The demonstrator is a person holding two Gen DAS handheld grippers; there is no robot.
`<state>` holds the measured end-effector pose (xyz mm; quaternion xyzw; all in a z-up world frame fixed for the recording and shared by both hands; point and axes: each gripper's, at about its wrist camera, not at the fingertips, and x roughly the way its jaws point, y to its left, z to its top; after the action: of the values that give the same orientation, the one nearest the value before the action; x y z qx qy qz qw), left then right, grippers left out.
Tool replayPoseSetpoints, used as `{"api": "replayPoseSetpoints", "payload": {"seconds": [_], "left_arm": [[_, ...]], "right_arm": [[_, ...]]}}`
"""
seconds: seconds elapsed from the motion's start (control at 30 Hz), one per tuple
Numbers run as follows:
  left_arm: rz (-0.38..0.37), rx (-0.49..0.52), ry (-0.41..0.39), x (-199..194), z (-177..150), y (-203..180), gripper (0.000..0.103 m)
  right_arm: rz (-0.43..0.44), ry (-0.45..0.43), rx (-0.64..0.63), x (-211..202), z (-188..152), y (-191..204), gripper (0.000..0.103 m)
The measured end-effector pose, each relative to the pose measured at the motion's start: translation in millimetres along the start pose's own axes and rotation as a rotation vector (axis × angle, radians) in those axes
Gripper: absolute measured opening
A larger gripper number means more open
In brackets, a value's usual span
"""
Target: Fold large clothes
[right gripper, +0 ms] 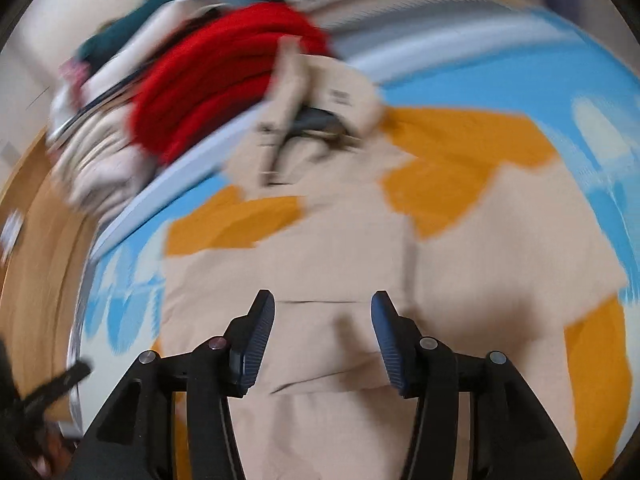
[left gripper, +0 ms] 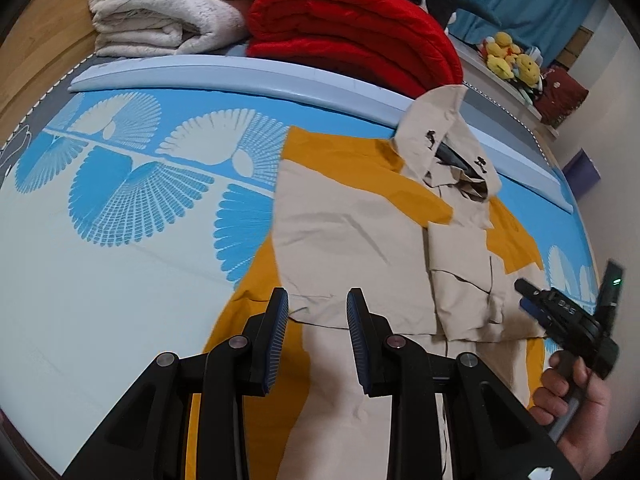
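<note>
1. Looking down the left wrist camera, the left gripper [left gripper: 316, 312] hangs over the near part of the jacket [left gripper: 352, 232], its jaws a modest gap apart with nothing between the pads, only cloth below them.
2. That beige and mustard jacket lies spread on the blue-and-white patterned bed cover [left gripper: 100, 208], partly folded, with its collar [left gripper: 440, 120] standing up at the far end toward the pale blue bed rail [left gripper: 240, 72].
3. Beyond the rail sit a folded cream blanket [left gripper: 160, 8] and, just beside it, a folded red blanket [left gripper: 352, 32].
4. Off to the right edge, a hand [left gripper: 576, 404] holds the right gripper [left gripper: 532, 296], which points in over the jacket's right side; from this angle I cannot tell how its jaws stand.
5. Far back on the right, yellow plush toys [left gripper: 508, 56] sit on a ledge.
6. Over to the right wrist camera, and the picture is heavily blurred.
7. The right gripper [right gripper: 323, 340] shows its jaws well apart and empty, with the jacket [right gripper: 320, 240] filling the view beneath them.
8. Its collar [right gripper: 320, 96] and the red blanket [right gripper: 224, 80] smear across the top, and the bed cover [right gripper: 520, 92] shows at the right.
</note>
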<state>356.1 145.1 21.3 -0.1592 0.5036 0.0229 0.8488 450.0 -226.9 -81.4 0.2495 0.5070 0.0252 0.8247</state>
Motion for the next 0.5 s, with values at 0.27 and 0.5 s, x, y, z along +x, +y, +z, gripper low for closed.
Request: {"api": "replayPoseSetpoints", "payload": {"seconds": [0.27, 0.5], "left_arm": [[-0.005, -0.011, -0.01, -3.4, 7.7, 15.4, 0.026], [-0.002, -0.046, -0.01, -2.0, 13.3, 30.7, 0.026]], "right_arm": [[-0.03, 0.119, 0.288, 47.7, -7.7, -46.3, 0.051], [0.186, -0.065, 0.12, 8.7, 2.0, 35.3, 0.004]]}}
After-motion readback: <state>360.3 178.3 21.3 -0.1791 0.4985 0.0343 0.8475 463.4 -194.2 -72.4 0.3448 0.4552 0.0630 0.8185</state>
